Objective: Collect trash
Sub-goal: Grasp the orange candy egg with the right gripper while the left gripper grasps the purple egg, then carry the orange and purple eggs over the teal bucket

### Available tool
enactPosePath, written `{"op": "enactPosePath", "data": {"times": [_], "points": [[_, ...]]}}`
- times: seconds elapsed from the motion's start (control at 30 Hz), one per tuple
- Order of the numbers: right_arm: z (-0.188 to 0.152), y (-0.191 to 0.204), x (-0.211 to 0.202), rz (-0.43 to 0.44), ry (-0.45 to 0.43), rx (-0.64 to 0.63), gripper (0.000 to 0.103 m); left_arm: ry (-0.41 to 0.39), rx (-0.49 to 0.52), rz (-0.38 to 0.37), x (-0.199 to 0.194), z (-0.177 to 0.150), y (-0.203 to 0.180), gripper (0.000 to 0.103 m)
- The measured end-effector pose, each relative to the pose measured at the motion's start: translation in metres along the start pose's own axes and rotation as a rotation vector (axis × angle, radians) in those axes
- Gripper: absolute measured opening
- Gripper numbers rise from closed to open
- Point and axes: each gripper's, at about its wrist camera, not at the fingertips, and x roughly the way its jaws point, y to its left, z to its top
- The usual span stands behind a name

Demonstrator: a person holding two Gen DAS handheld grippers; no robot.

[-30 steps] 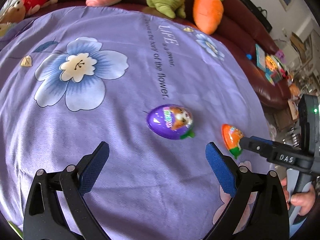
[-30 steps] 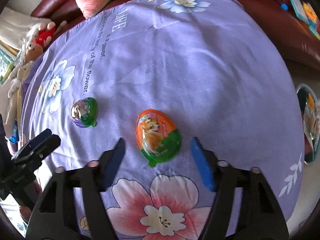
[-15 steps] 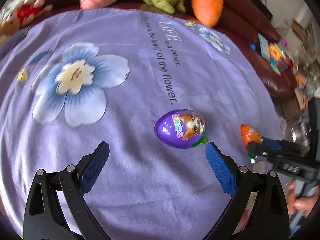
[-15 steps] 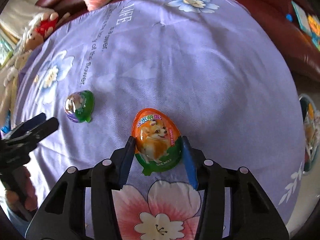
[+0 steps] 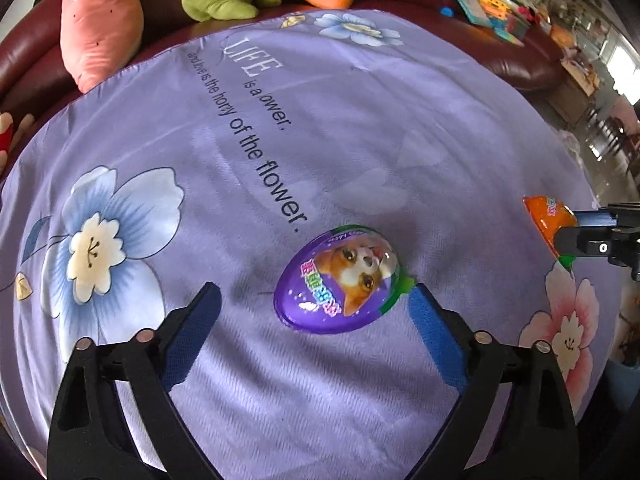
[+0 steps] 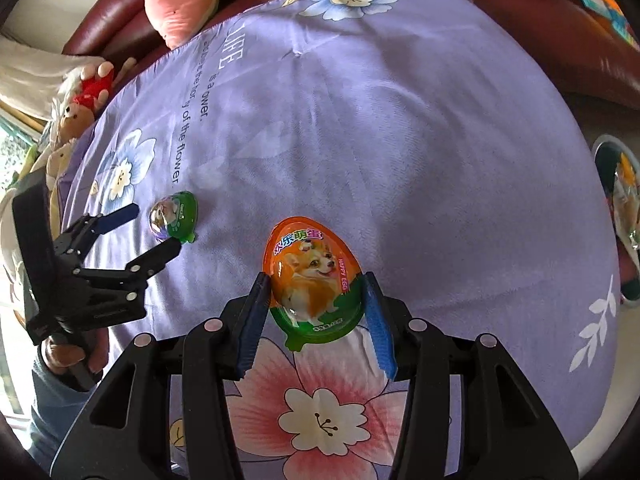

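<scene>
Fingers of your right gripper [image 6: 316,304] have just closed onto the orange egg [image 6: 314,280]; your left gripper [image 5: 316,312], jaws wide but narrowing, now straddles the purple egg [image 5: 340,278] unpinched.

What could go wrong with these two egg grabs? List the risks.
1. The right gripper is shut on the orange egg by its curved, glossy sides; it may squirt out when lifted.
2. The left gripper, its jaws just closing, is open, and the purple egg sits nearer one finger; that finger may nudge it so it rolls across the purple cloth.
</scene>
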Motion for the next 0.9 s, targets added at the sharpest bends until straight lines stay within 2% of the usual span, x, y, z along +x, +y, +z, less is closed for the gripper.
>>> {"op": "enactPosePath", "data": {"times": [0.2,0.27,0.3,0.37,0.63,0.9], "points": [[0.001,-0.005,0.002,0.023,0.008,0.029,0.045,-0.01,0.017,-0.015,0.003,0.003,-0.004,0.086],[0.001,-0.006,0.003,0.025,0.007,0.031,0.045,-0.023,0.027,-0.006,0.002,0.003,-0.007,0.076],[0.001,-0.006,0.003,0.027,0.009,0.034,0.045,-0.03,0.032,-0.006,0.001,0.004,-0.008,0.062],[0.0,-0.008,0.004,0.034,0.012,0.041,0.045,-0.033,0.027,-0.034,-0.001,0.005,-0.01,0.062],[0.0,-0.018,-0.002,0.05,-0.007,0.058,0.045,-0.051,-0.015,-0.034,-0.015,0.008,-0.027,0.062],[-0.007,-0.046,-0.021,0.063,-0.046,0.1,0.045,-0.05,-0.035,-0.051,-0.027,0.018,-0.057,0.062]]}}
